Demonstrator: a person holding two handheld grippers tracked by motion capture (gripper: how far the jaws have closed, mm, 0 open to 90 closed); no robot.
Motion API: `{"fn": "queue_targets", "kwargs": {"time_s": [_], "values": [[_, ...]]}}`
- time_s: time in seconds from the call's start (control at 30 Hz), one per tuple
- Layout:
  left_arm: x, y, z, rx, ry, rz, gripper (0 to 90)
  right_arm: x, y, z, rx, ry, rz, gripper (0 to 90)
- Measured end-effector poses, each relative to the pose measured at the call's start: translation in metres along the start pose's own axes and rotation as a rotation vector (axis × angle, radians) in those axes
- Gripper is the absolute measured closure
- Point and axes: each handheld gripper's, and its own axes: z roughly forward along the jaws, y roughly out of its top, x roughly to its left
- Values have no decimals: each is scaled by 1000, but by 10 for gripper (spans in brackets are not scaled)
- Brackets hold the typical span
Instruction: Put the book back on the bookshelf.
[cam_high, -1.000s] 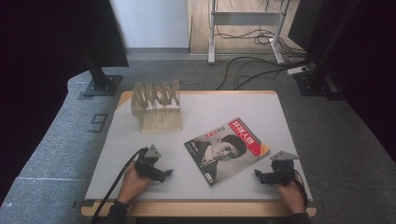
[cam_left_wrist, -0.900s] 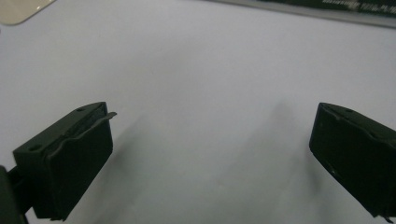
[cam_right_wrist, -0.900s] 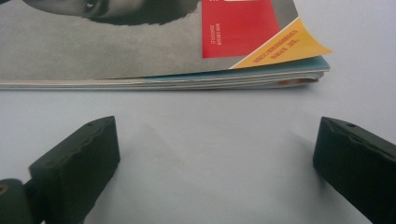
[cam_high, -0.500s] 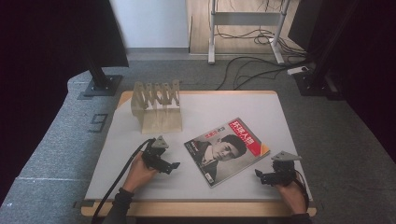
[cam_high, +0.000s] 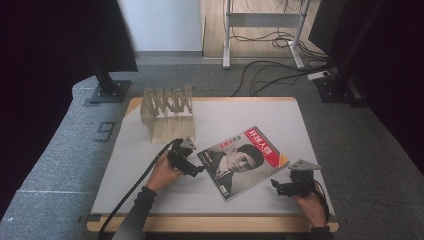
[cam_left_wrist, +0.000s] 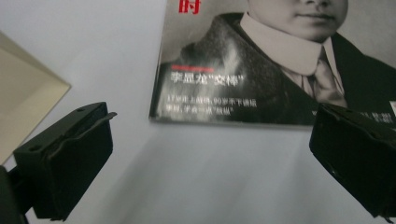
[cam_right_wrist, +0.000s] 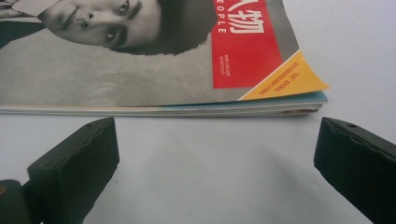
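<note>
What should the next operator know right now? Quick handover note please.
Left gripper: open, jaws spread, at the magazine's left edge, not gripping.
Right gripper: open, near the magazine's right side, apart from it.
Magazine: flat on the table, cover up, closed.
Wooden rack: at the table's far left, slots look empty.
Done: both grippers brought up to the magazine.
Left: grasp and lift it; likely it goes to the rack.

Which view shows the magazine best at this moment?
The high view: the magazine lies whole and flat on the white table, between both grippers. The left gripper view shows its lower cover and near edge between open jaws. The right gripper view shows its page edges and a red and yellow cover corner.
</note>
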Motion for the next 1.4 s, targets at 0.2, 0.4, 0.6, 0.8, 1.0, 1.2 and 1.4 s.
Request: {"fn": "queue_targets", "kwargs": {"time_s": [0.2,0.4,0.6,0.8,1.0,1.2,1.4], "values": [[5,14,15,19,-15,14,0,-3,6,6,1,-8,1,0],[8,23,27,20,-28,29,0,-11,14,11,-2,-30,-3,0],[10,28,35,40,-25,40,0,-18,28,23,-6,-15,-5,0],[18,28,47,24,-51,18,0,-26,45,48,35,9,-22,0],[18,26,56,28,-66,16,0,-35,48,63,67,43,-12,0],[8,26,57,31,-85,34,0,-33,46,66,56,100,-25,15],[0,25,54,55,-95,50,0,-28,45,66,57,104,-36,12]]}}
